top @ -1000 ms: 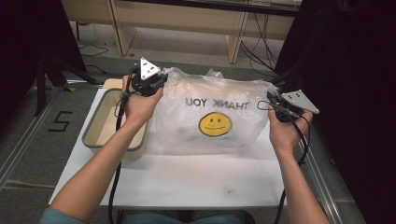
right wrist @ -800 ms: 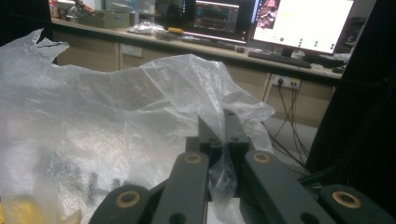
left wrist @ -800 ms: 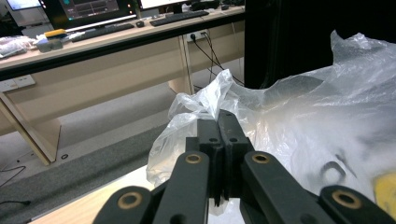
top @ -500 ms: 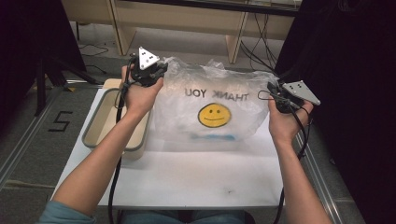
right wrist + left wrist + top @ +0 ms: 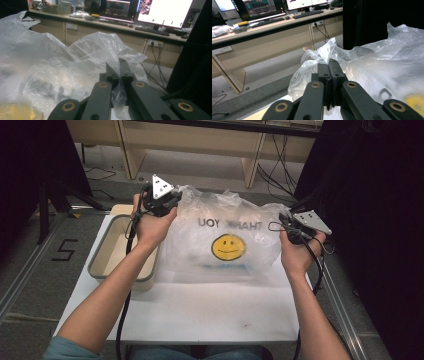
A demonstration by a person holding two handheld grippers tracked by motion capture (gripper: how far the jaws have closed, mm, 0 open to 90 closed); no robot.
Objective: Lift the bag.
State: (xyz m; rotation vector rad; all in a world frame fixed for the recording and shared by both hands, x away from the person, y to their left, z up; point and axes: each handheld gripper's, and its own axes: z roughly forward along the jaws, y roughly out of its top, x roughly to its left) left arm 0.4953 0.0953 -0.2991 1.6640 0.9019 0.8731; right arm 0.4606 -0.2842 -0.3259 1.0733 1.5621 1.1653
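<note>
While both grippers pinch its handles, the clear plastic bag (image 5: 225, 240) with a yellow smiley face hangs spread over the middle of the white table (image 5: 200, 310). At its far left corner the left gripper (image 5: 167, 205) is clamped shut on the film; at the right edge the right gripper (image 5: 286, 226) likewise has film caught between closed jaws. A beige tub (image 5: 102, 265) sits just left of the bag, beneath the left forearm. Wooden desk legs (image 5: 250, 162) and cables lie beyond the table.

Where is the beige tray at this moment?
In the high view the beige tray stands on the left part of the white table, under the person's left forearm and just left of the plastic bag.
</note>
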